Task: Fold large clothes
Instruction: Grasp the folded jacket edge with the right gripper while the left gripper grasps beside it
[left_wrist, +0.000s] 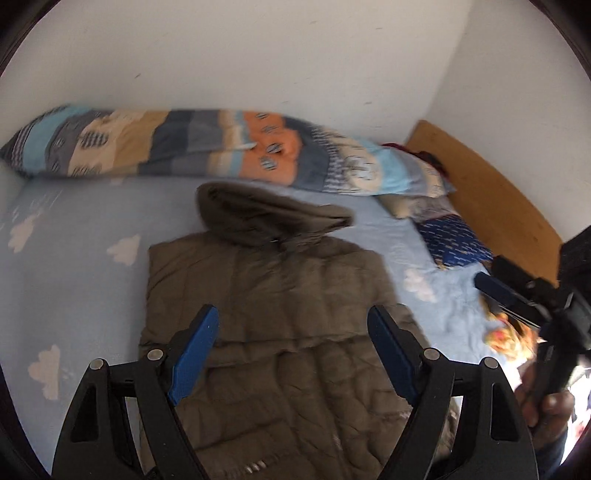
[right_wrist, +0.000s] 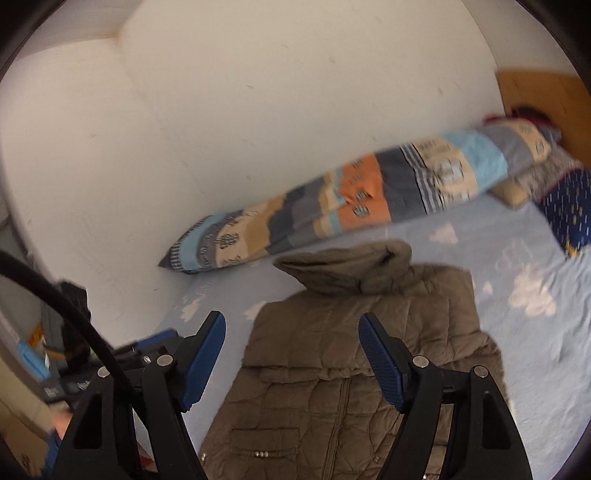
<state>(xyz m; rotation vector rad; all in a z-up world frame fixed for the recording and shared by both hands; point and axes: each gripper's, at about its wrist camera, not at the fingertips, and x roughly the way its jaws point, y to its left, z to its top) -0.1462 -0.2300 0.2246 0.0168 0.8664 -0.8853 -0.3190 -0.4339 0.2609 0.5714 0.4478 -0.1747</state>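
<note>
Left wrist view: quilted olive-brown hooded jacket (left_wrist: 280, 332) lay flat on the bed sheet (left_wrist: 81, 236), front side up, hood (left_wrist: 266, 214) toward the wall (left_wrist: 258, 55) and flopped to one side. Sleeves looked tucked in along the body; exact fold could not be made out through motion blur. Left gripper (left_wrist: 291, 350) hung above the jacket's middle, jaws wide, blue pads well apart, nothing between them and no contact with cloth seen. Right gripper (left_wrist: 517, 295) entered at the frame's right edge, held by a hand (left_wrist: 546, 406), over the sheet beside the jacket.

Right wrist view: jacket (right_wrist: 351, 369) showed a centre zip and a pocket flap with studs. Right gripper (right_wrist: 291, 354) was above the jacket's lower half, jaws wide and empty.

Sheet was pale blue with white clouds. Long patchwork-print pillow (left_wrist: 207, 144) lay along the wall behind the hood. Dark blue patterned cushion (left_wrist: 454, 240) sat near the wooden headboard (left_wrist: 495, 199). Orange-yellow item (left_wrist: 506, 336) on the sheet was too blurred to identify.
</note>
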